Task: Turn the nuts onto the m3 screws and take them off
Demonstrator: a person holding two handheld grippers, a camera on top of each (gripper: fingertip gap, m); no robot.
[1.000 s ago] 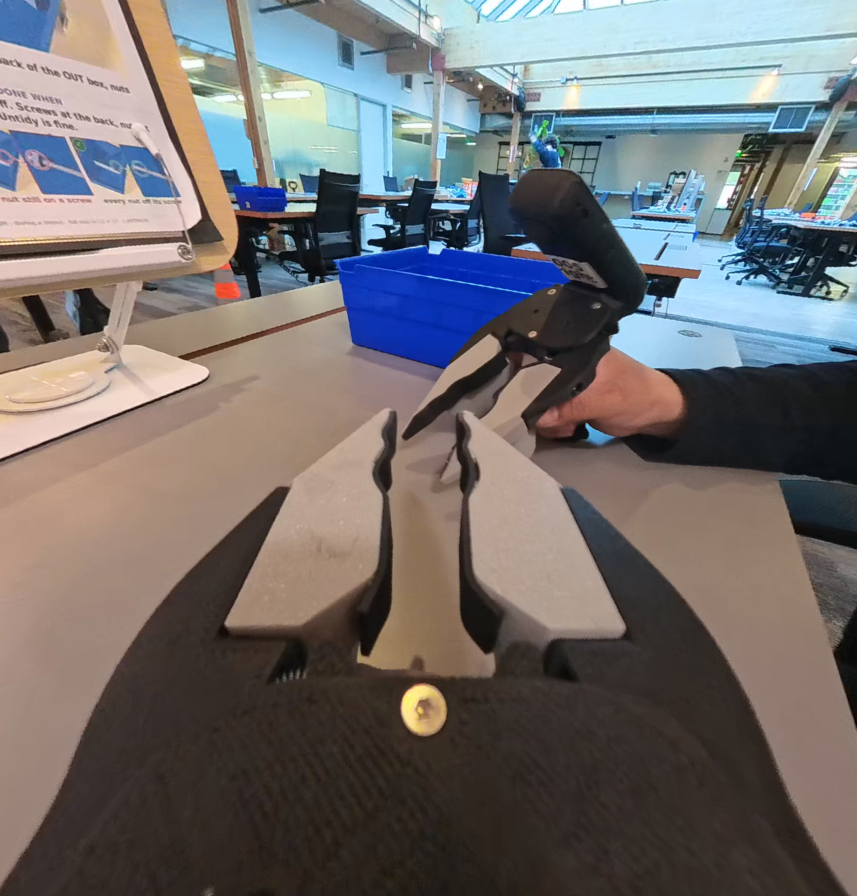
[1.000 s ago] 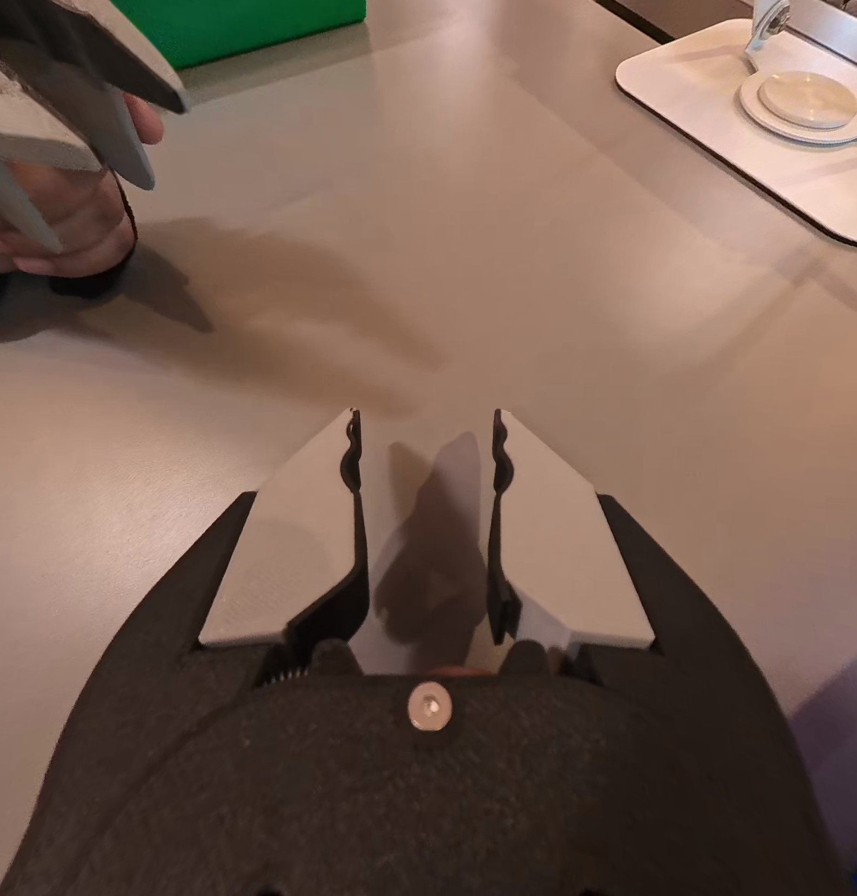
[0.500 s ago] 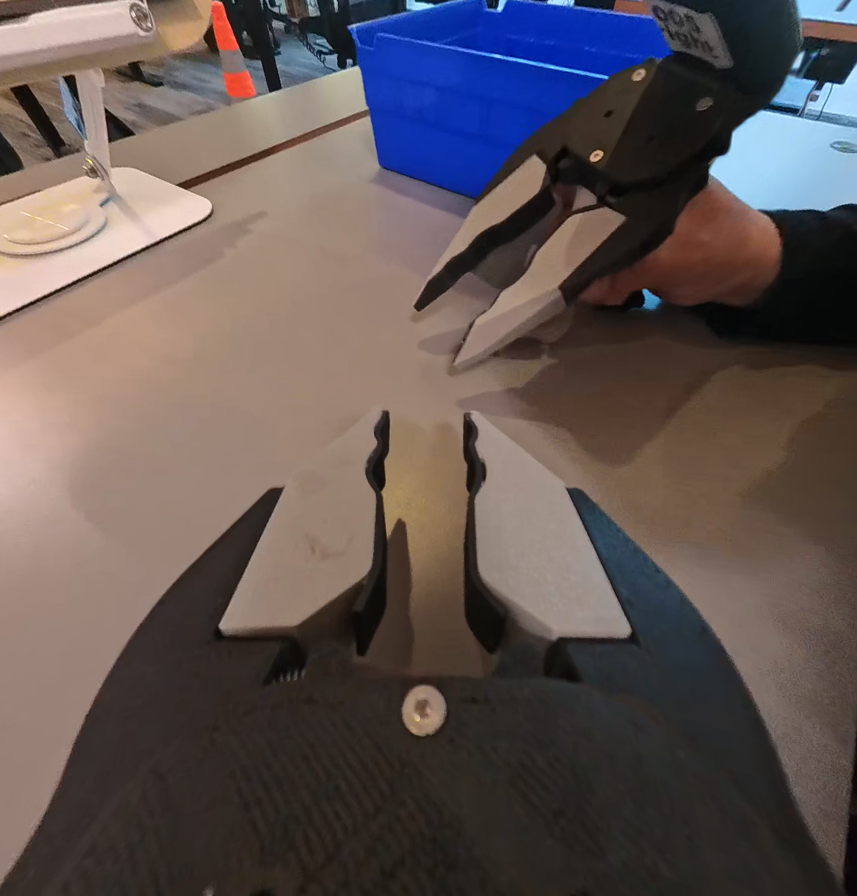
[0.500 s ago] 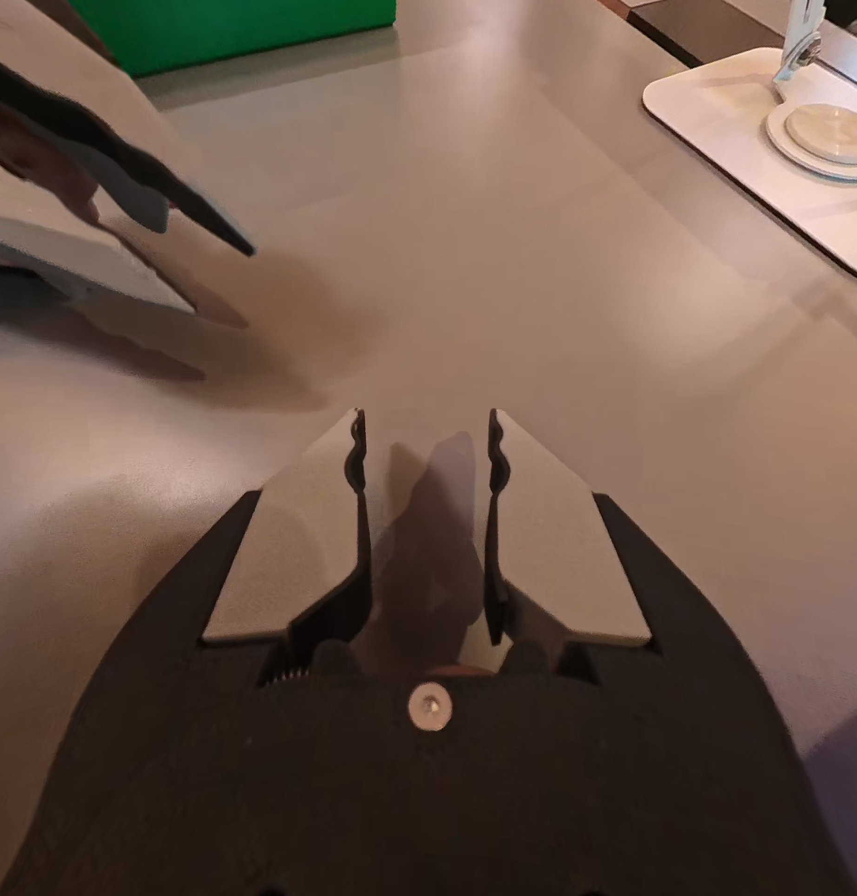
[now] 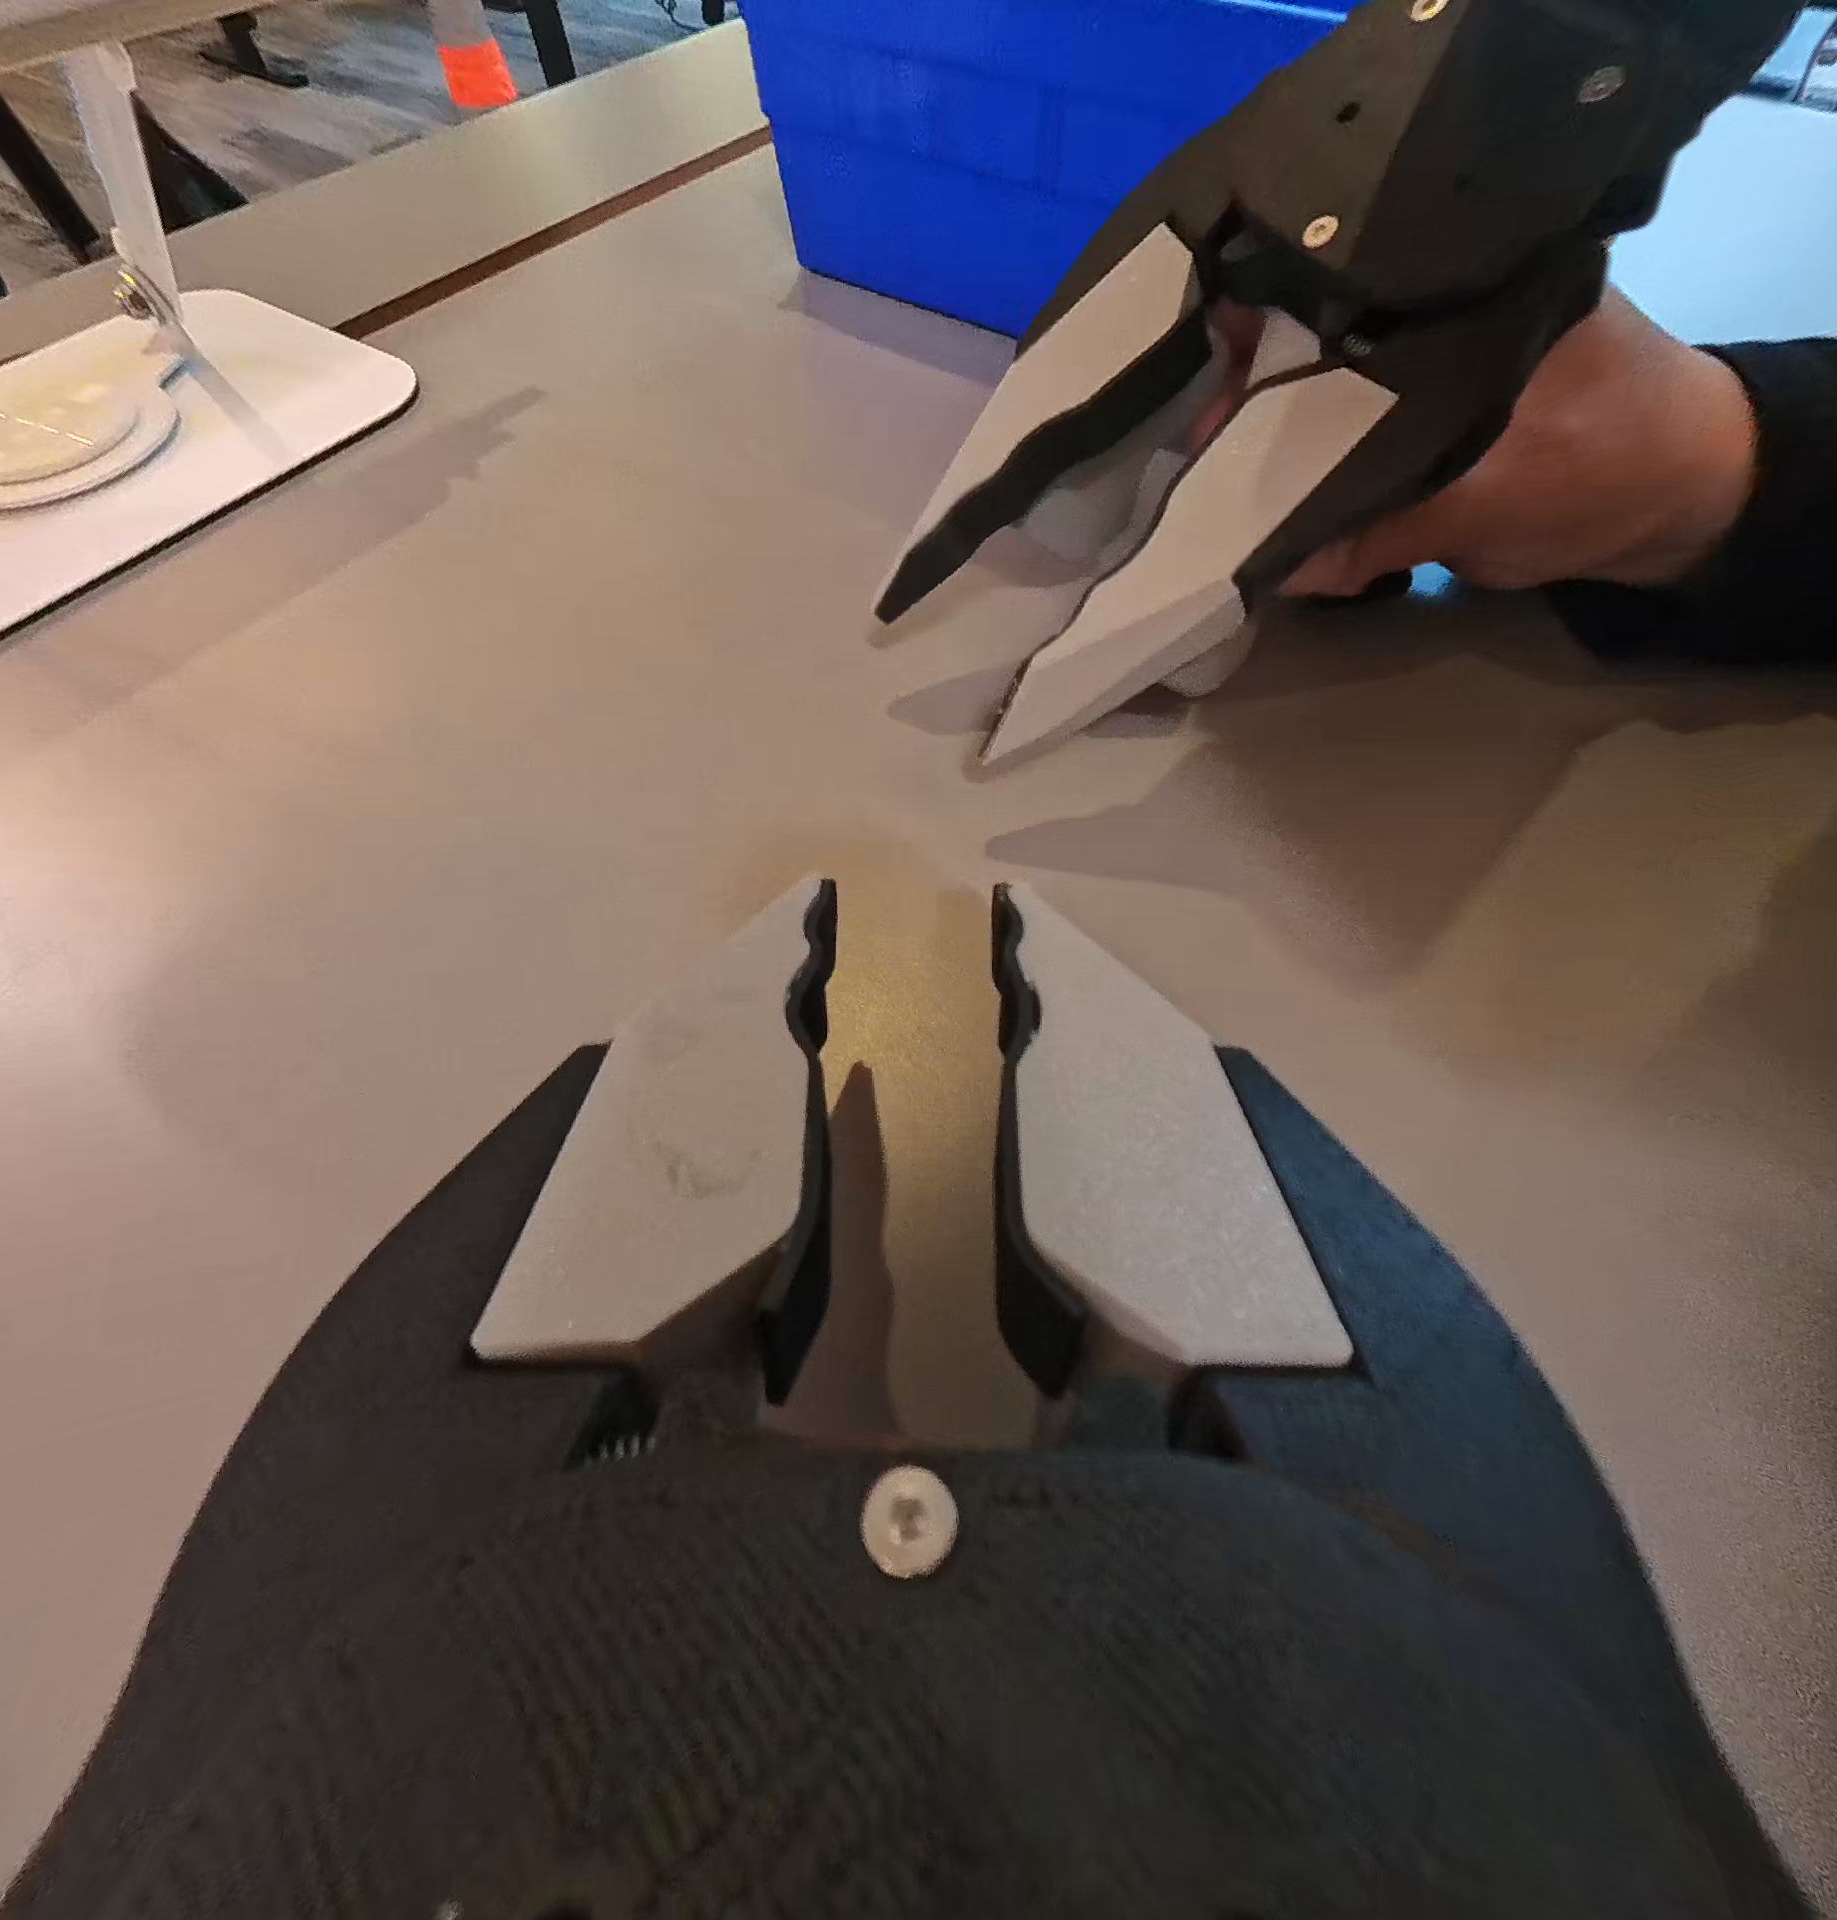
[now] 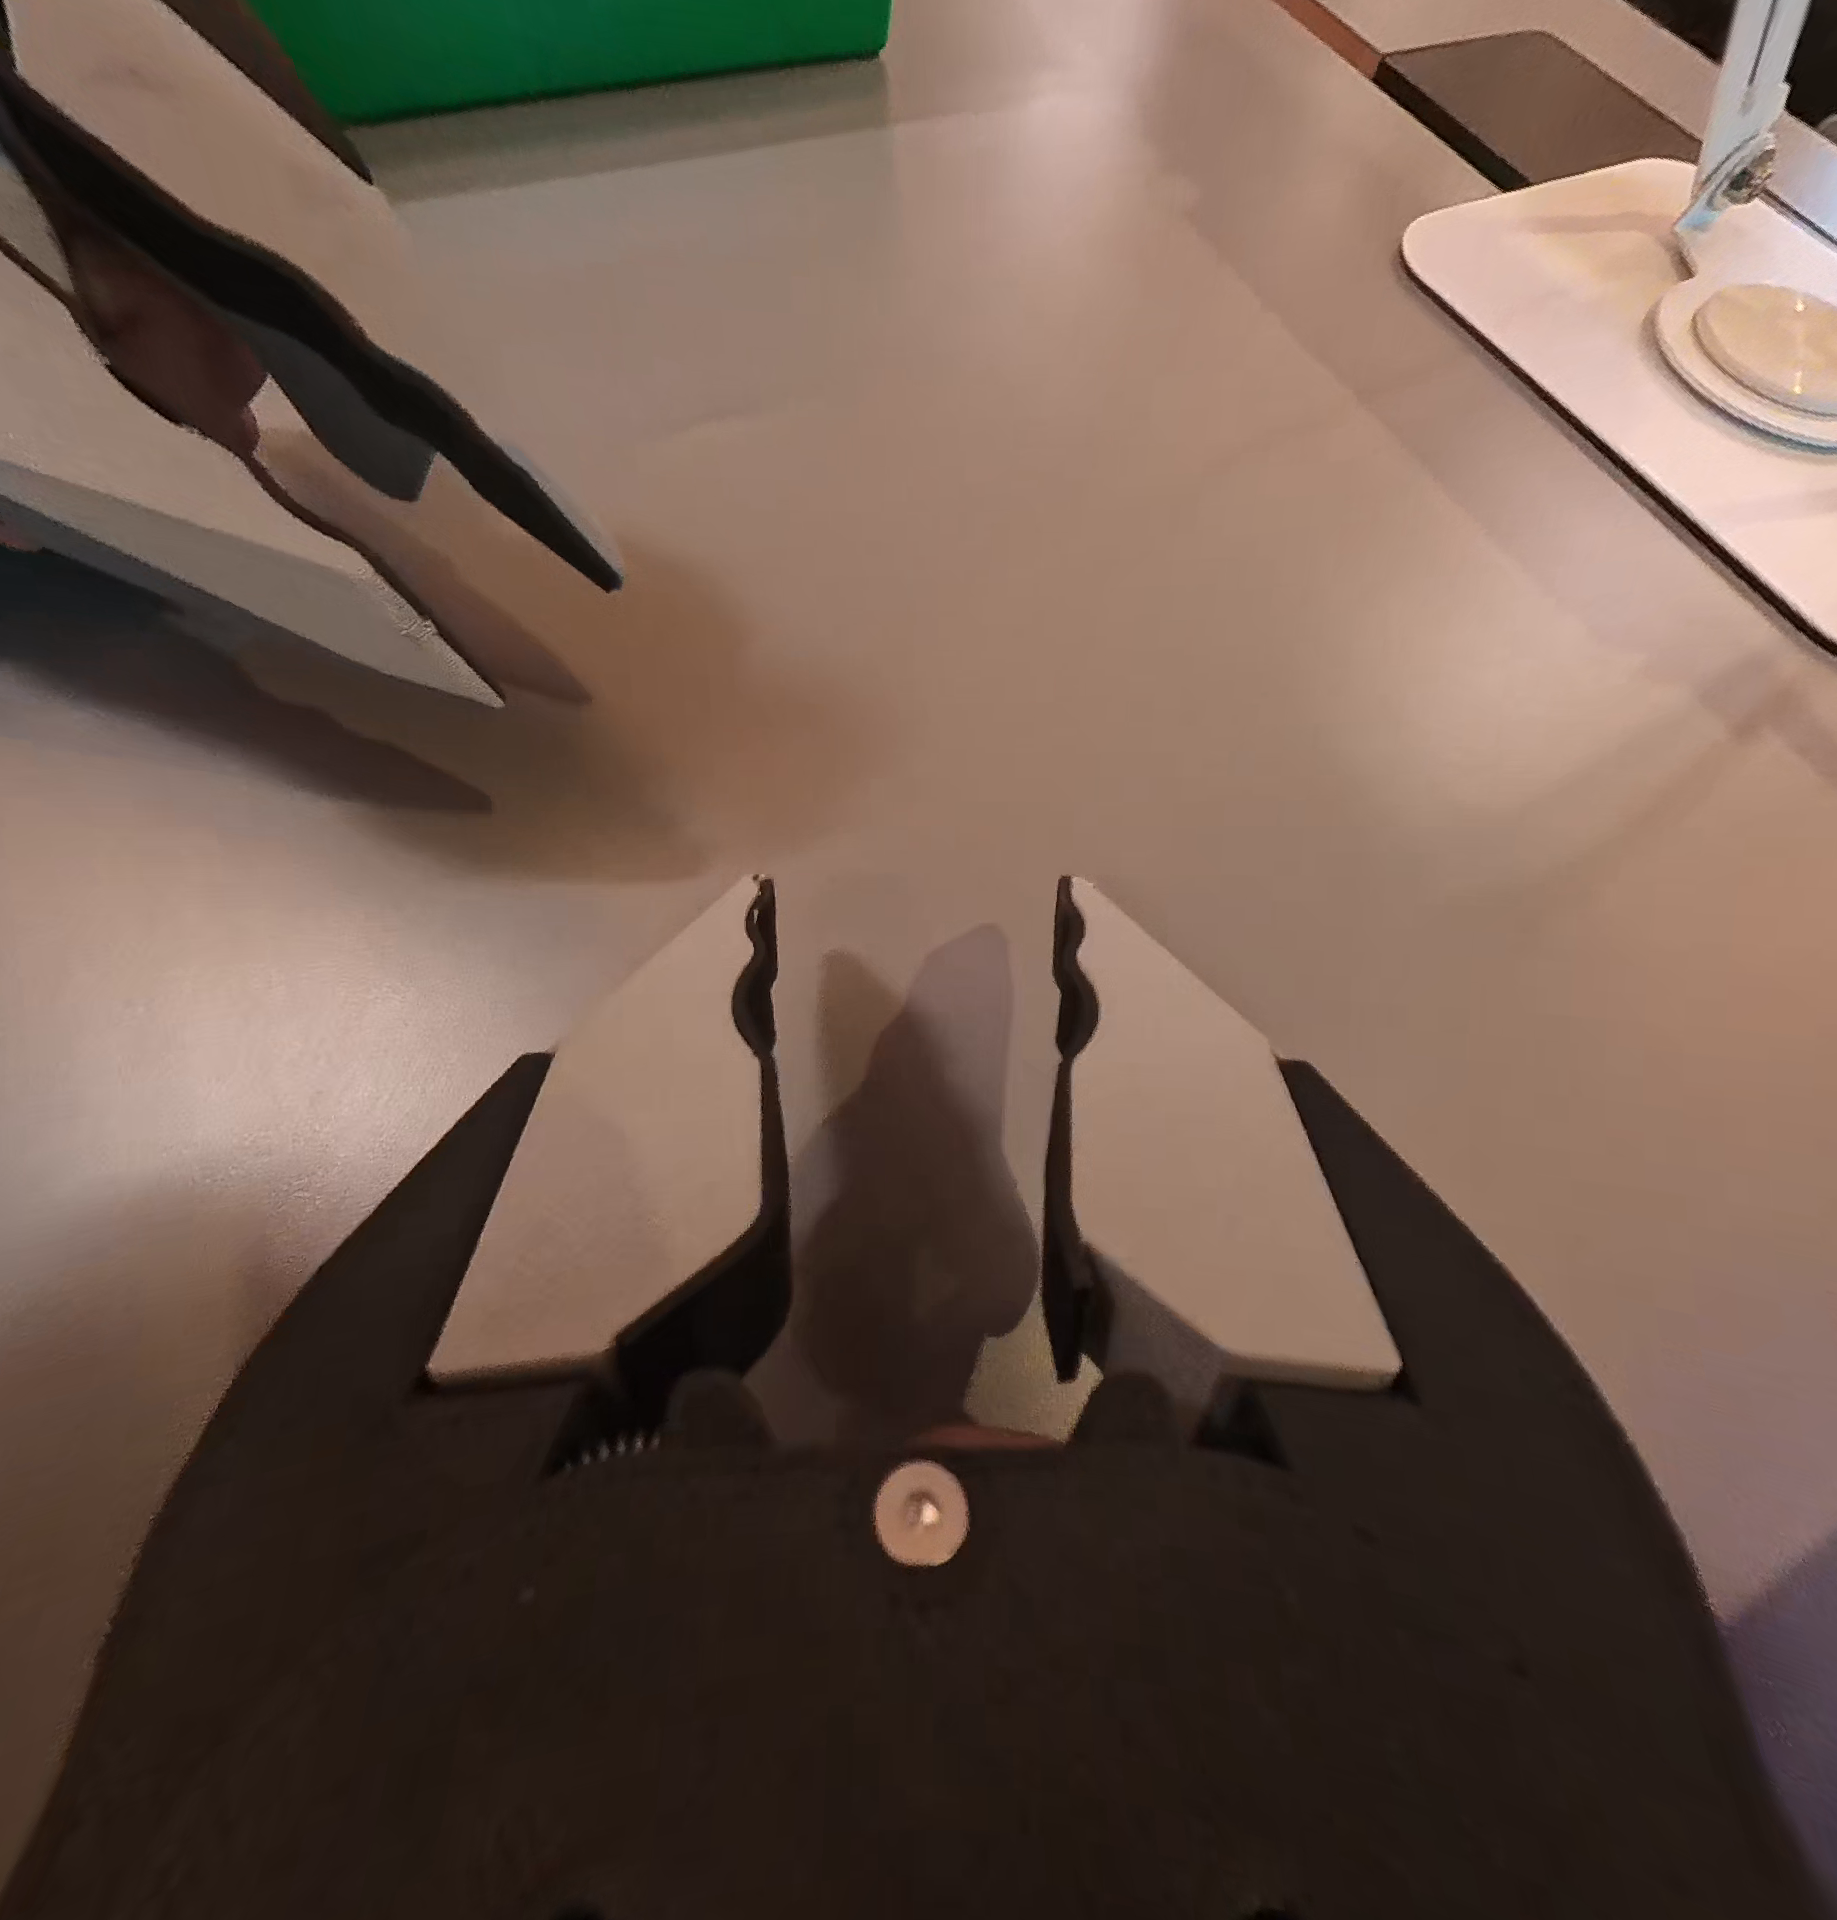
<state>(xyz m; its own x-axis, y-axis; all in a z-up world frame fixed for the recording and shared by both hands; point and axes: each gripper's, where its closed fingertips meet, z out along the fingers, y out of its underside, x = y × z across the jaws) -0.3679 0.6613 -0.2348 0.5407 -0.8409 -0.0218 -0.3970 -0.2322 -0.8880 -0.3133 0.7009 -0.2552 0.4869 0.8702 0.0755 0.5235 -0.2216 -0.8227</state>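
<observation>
No nut or screw shows in either view. My left gripper [image 5: 912,891] is open and empty, tilted down close over the grey table [image 5: 478,790]. My right gripper [image 6: 914,883] is open and empty, also low over the table. The right gripper shows in the left wrist view [image 5: 935,675] at the upper right, held by a hand [image 5: 1579,488], its lower fingertip at the table surface. The left gripper shows in the right wrist view [image 6: 550,634] at the upper left. The two grippers point toward each other, a short way apart.
A blue bin [image 5: 997,156] stands at the back of the table behind the right gripper. A green box [image 6: 581,42] stands at the far edge in the right wrist view. A white stand base [image 5: 166,416] sits at the left; it also shows in the right wrist view [image 6: 1620,416].
The left gripper has tilted down from the room toward the table and come closer to the right gripper. Both grippers stayed open.
</observation>
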